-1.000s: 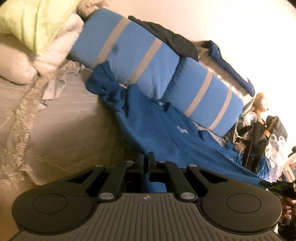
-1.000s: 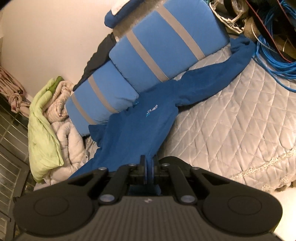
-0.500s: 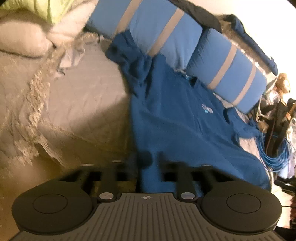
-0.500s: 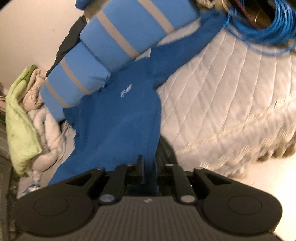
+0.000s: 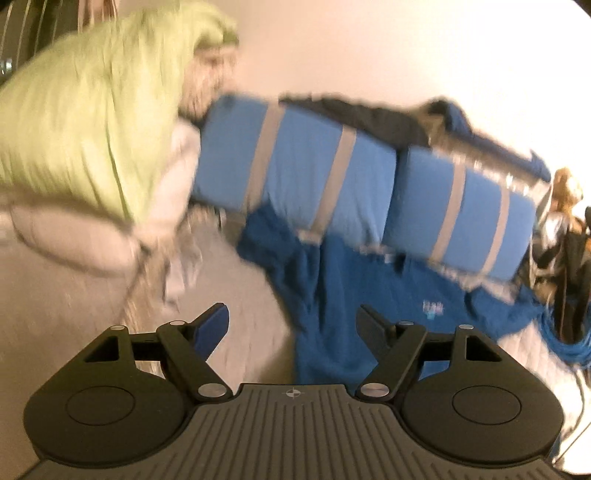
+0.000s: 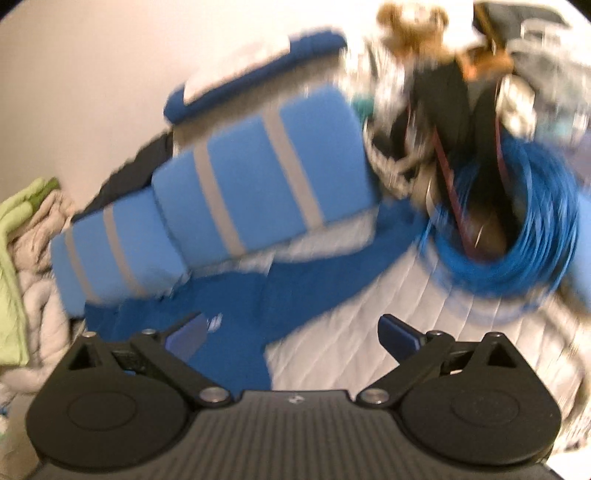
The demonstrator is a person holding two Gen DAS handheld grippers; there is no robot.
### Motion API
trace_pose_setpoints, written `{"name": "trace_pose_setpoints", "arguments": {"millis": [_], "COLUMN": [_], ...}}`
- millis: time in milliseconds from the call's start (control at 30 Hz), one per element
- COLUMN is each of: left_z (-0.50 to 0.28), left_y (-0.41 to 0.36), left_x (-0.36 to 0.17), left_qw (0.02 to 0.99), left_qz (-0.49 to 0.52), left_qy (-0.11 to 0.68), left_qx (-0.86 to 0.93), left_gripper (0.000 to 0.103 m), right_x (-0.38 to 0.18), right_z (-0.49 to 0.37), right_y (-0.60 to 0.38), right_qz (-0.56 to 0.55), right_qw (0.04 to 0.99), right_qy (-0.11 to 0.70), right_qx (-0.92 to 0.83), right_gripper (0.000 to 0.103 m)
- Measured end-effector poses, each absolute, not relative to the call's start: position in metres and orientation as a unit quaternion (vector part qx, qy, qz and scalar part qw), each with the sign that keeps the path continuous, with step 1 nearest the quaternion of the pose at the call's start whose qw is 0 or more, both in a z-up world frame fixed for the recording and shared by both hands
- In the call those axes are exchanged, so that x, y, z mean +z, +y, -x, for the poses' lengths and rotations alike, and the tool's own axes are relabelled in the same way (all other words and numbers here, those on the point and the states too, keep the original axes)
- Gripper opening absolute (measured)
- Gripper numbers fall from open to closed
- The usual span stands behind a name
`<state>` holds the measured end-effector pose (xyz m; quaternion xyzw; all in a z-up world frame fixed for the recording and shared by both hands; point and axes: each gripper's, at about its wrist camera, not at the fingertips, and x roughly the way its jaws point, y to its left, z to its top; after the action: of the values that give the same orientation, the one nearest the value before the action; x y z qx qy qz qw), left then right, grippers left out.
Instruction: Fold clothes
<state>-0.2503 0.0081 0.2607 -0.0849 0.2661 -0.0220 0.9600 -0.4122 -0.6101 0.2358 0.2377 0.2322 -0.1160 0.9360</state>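
A dark blue long-sleeved shirt (image 5: 362,295) lies spread face up on the quilted bed, its small chest logo (image 5: 432,308) showing, collar against the striped bolsters. In the right wrist view the same shirt (image 6: 236,310) stretches one sleeve (image 6: 369,240) toward the cable coil. My left gripper (image 5: 293,325) hangs open above the shirt's left side, nothing between its fingers. My right gripper (image 6: 291,332) is also open and empty, over the shirt's edge and the bare quilt. Both views are motion-blurred.
Two light-blue bolsters with grey stripes (image 5: 332,177) line the wall, dark clothes on top. A green blanket (image 5: 85,118) and pale bedding pile up at the left. A coil of blue cable (image 6: 517,236), bags and a teddy bear (image 6: 410,26) crowd the right. Grey quilt (image 6: 388,295) shows beside the shirt.
Both grippers were shut on the shirt's hem, pulling it flat. Now both have opened and let go, and the views have swung up toward the bolsters.
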Motion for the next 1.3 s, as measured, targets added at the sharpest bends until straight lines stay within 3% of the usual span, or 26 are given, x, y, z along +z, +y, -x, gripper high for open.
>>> {"name": "trace_pose_setpoints", "arguments": {"millis": [167, 433, 1133, 1300], "left_z": [0.267, 0.270, 0.161, 0.137], "left_y": [0.019, 0.010, -0.046, -0.061], "left_x": [0.309, 0.337, 0.387, 0.383], "left_qw": [0.971, 0.979, 0.989, 0.996], "left_qz": [0.117, 0.092, 0.017, -0.025], "left_qy": [0.205, 0.176, 0.091, -0.007], "left_qx": [-0.045, -0.056, -0.118, -0.089], "left_gripper": [0.085, 0.085, 0.085, 0.085], "right_x": [0.285, 0.340, 0.440, 0.459], "right_z": [0.420, 0.437, 0.364, 0.345], "right_y": [-0.642, -0.683, -0.669, -0.668], "right_qz": [-0.216, -0.256, -0.151, -0.145], "right_qw": [0.945, 0.941, 0.969, 0.971], "right_qy": [0.173, 0.103, 0.067, 0.051], "right_qx": [-0.176, -0.193, -0.184, -0.181], "right_gripper": [0.103, 0.103, 0.103, 0.103]}}
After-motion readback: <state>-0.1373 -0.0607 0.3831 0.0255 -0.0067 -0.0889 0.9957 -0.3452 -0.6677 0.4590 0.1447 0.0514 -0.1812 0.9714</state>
